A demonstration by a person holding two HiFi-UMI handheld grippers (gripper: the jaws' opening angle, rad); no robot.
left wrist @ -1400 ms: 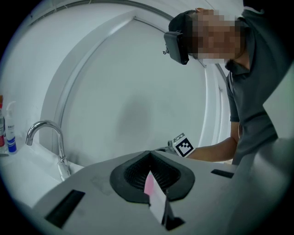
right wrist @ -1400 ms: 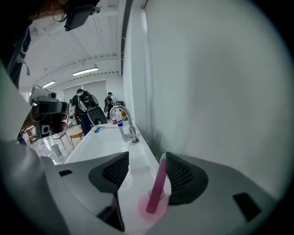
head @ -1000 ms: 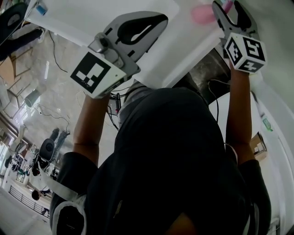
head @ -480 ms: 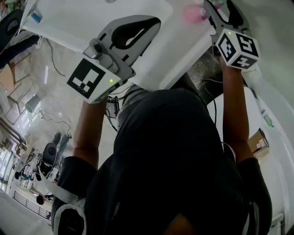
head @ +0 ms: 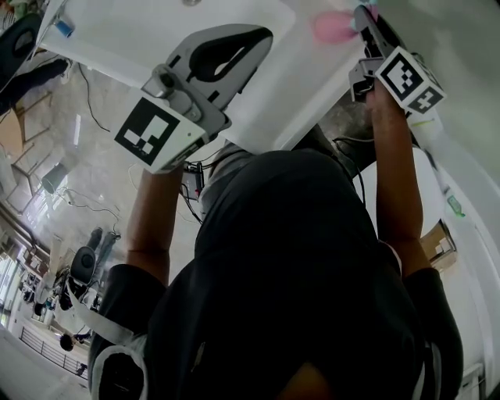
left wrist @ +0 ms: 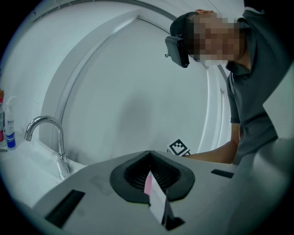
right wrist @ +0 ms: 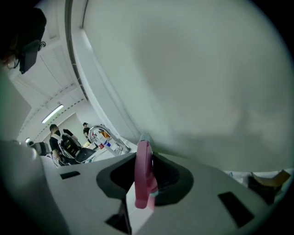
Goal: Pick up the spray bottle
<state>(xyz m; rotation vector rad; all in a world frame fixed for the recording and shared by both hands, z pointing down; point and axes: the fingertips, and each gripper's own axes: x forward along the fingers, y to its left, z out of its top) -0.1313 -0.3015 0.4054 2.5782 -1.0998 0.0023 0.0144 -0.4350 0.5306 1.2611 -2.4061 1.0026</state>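
Note:
The pink spray bottle [right wrist: 143, 176], with a teal bit at its tip, stands upright between the jaws of my right gripper [right wrist: 145, 142]. Those jaws are closing and lie against the bottle on both sides. The head view has the bottle as a pink blur [head: 334, 26] at the top edge, just left of the right gripper [head: 364, 17], whose marker cube [head: 408, 78] sits below it. My left gripper [head: 228, 48] hangs over the white counter with its jaws together and nothing between them. Its tips [left wrist: 149, 152] meet in the left gripper view.
A chrome tap [left wrist: 43, 127] stands on the white sink counter [head: 156, 31], with small bottles [left wrist: 9, 133] at the far left. A curved white wall fills the background. The right gripper view has the tap [right wrist: 104, 134] and people [right wrist: 59, 143] far behind.
The right gripper has rolled, turning its marker cube, and its jaws have come in onto the pink bottle. The left gripper has kept still.

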